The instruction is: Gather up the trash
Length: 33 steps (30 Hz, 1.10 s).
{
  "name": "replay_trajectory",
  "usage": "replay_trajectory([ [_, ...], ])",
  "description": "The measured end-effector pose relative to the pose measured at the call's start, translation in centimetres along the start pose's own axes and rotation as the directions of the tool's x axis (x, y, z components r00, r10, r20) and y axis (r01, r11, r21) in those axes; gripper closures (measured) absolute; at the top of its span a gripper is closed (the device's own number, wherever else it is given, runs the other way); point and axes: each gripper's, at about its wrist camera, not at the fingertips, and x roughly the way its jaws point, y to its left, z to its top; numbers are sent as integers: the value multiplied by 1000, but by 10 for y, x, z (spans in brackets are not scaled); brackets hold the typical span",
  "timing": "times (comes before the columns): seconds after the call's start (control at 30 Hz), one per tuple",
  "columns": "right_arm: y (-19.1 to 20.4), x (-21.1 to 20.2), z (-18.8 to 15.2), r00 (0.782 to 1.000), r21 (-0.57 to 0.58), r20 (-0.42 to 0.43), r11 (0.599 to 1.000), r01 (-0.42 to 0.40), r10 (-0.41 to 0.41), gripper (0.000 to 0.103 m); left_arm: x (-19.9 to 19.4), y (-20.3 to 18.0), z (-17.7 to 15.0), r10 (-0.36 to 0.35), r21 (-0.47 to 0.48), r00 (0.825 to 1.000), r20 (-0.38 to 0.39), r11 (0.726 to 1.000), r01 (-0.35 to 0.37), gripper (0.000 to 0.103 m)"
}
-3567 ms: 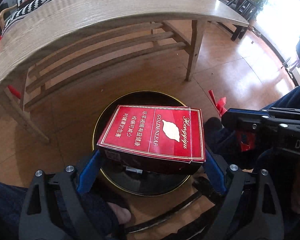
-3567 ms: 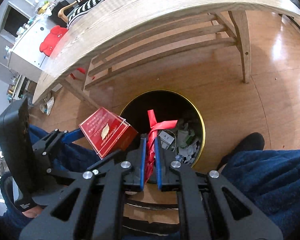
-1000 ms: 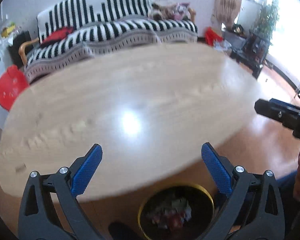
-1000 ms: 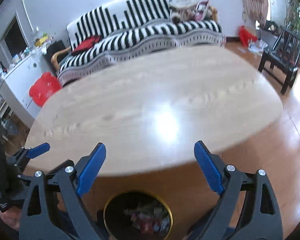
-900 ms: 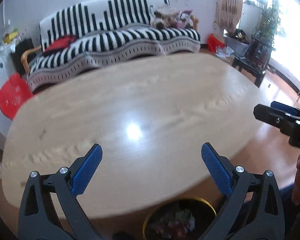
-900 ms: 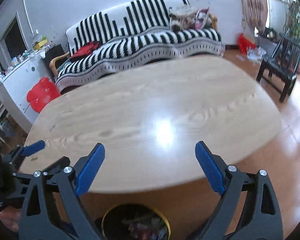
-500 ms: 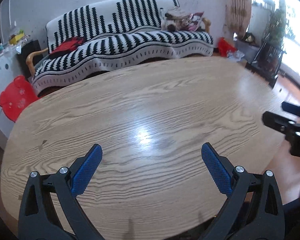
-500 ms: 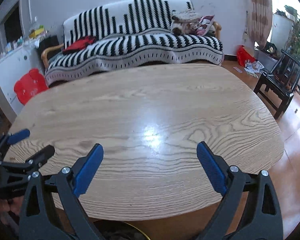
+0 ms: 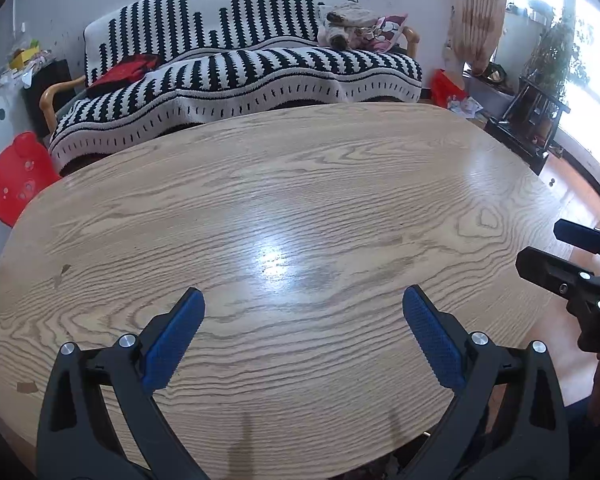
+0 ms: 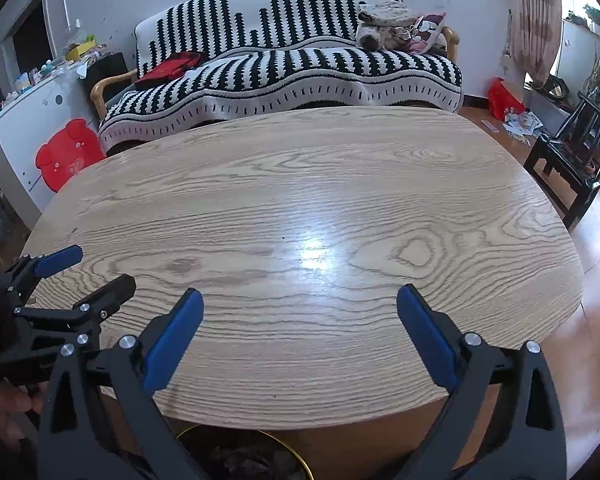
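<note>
My left gripper (image 9: 302,332) is open and empty, held above the near part of a bare oval wooden table (image 9: 300,184). My right gripper (image 10: 298,330) is also open and empty over the same table (image 10: 300,184). Each gripper shows at the edge of the other's view, the right one (image 9: 572,256) at far right and the left one (image 10: 80,276) at far left. The gold-rimmed black trash bin (image 10: 284,450) peeks out below the table's near edge, with scraps inside. No trash item shows on the table top.
A black-and-white striped sofa (image 9: 236,68) stands behind the table with a red garment and cushions on it. A red bear-shaped stool (image 9: 14,178) is at the left. A dark wooden chair (image 10: 572,152) and plants stand at the right by the window.
Both grippers have risen from the bin beneath the table to above the table top. 3.6 s ago the left held a red box and the right a red ribbon; both are now empty.
</note>
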Motion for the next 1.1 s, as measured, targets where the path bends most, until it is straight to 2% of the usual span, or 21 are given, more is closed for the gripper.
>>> replay_trajectory([
  [1.1,-1,-2,1,1000,19,4,1000,5,-5,9,-1,1,0,13,-10,1000,1,1000,-13,7],
])
